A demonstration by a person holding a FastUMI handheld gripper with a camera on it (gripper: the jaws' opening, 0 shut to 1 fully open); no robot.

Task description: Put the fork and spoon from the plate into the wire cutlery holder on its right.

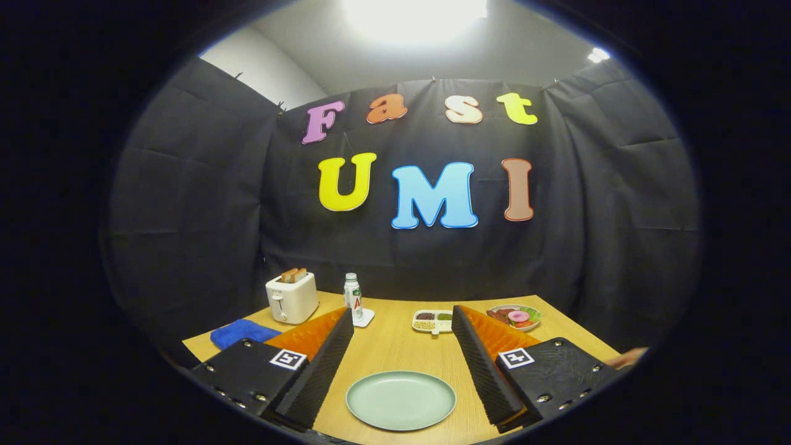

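At the bottom of the frame, the tongs stand wide open and empty above a wooden bench, with a pale green oval plate lying bare between the two fingers, no fork or spoon on it. Farther back sit a white toaster with toast at left, a blue cloth beside it, a small bottle, a divided snack tray at centre, and a food plate at right. With the plate bare, the cutlery may already be moved, though no wire holder is visible to confirm it.
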